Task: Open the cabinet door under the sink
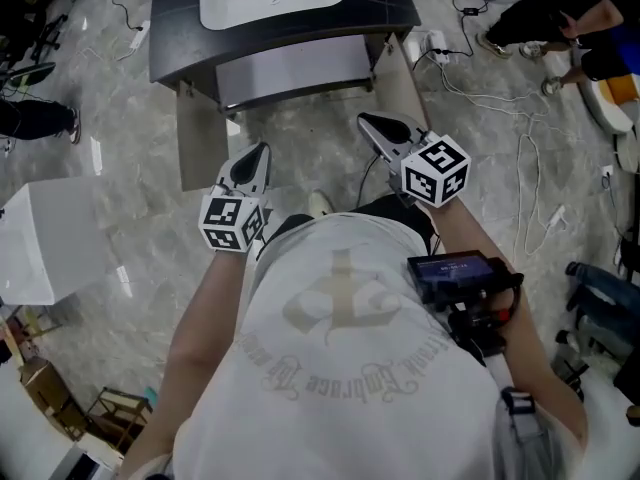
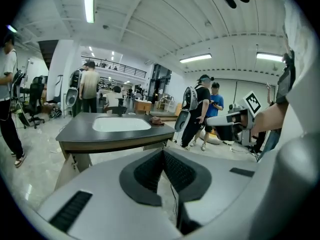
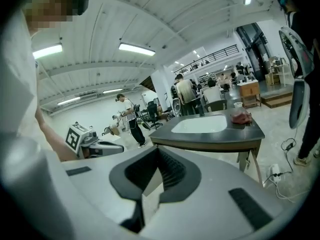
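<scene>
Our left tongs (image 1: 258, 158) and right tongs (image 1: 372, 124) hang clenched on nothing, well apart from the sink desk (image 1: 175, 28). Its cabinet door (image 1: 200, 143) stands swung out (seemingly done); we risk snagging floor cables (image 1: 521, 158) stepping away.

The left forearm (image 1: 200, 318) and right forearm (image 1: 485, 243) reach forward past either side of the torso (image 1: 340, 368). The left tool (image 1: 257, 160) hangs just ahead of the torso, jaws pressed together with nothing between them. The right tool (image 1: 383, 130) sits a little further ahead, jaws likewise together and empty. Both point forward and slightly down
</scene>
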A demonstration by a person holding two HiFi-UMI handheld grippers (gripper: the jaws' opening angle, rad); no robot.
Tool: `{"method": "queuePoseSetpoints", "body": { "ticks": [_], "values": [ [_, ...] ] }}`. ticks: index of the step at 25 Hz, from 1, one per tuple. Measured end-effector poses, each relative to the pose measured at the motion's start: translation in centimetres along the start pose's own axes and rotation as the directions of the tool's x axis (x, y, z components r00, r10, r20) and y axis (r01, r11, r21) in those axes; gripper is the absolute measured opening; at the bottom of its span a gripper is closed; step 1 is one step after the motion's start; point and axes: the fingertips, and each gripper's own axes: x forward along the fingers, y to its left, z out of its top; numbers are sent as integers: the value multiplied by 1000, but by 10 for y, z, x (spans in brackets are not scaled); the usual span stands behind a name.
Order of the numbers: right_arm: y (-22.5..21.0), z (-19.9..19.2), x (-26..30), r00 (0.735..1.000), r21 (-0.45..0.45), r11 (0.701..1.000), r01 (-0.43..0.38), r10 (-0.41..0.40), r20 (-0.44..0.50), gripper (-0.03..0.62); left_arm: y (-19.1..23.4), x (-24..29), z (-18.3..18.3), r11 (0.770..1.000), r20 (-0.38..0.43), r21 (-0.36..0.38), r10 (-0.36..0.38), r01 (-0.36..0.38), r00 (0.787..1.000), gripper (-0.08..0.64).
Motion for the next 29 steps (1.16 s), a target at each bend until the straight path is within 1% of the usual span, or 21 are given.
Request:
{"method": "queuePoseSetpoints", "body": {
  "ticks": [4, 7, 8, 10, 13, 15, 19, 22, 29],
  "values": [
    [-9, 1, -4, 1000, -6, 1000, -9, 9, 21, 14, -13, 8, -4, 999, 8, -30, -23, 23, 1000, 11],
    [5, -23, -15, 1000, 28, 999, -17, 17, 6, 14, -29, -10, -26, 998, -39, -49, -43, 41, 998, 11],
    [10, -24, -18, 1000, 38, 999, -15, 15, -1, 14, -33, -14, -28, 997, -46, -53, -50, 47, 998, 11],
    [12, -13, -17, 1000, 36, 999, -12, 11, 3, 14, -35, -13, -16, 997, -35, -51, -59, 58, 998, 9],
    [9, 11, -8, 1000, 12, 1000, -15, 15, 22, 14, -27, -6, 10, 998, -2, -34, -61, 61, 998, 9],
    [10, 18, -5, 1000, 6, 1000, -14, 14, 26, 14, -24, -5, 18, 997, 7, -34, -62, 62, 998, 11],
    [11, 13, -9, 1000, 12, 1000, -9, 9, 17, 14, -32, -5, 15, 996, 1, -38, -76, 76, 997, 9],
    [11, 13, -10, 1000, 16, 1000, -12, 11, 28, 14, -35, -3, 16, 996, 2, -29, -86, 86, 996, 11],
    [-6, 14, -9, 999, 4, 1000, 0, 0, 38, 14, -35, 18, 24, 996, 23, -22, -87, 87, 996, 11]
  ]
}}
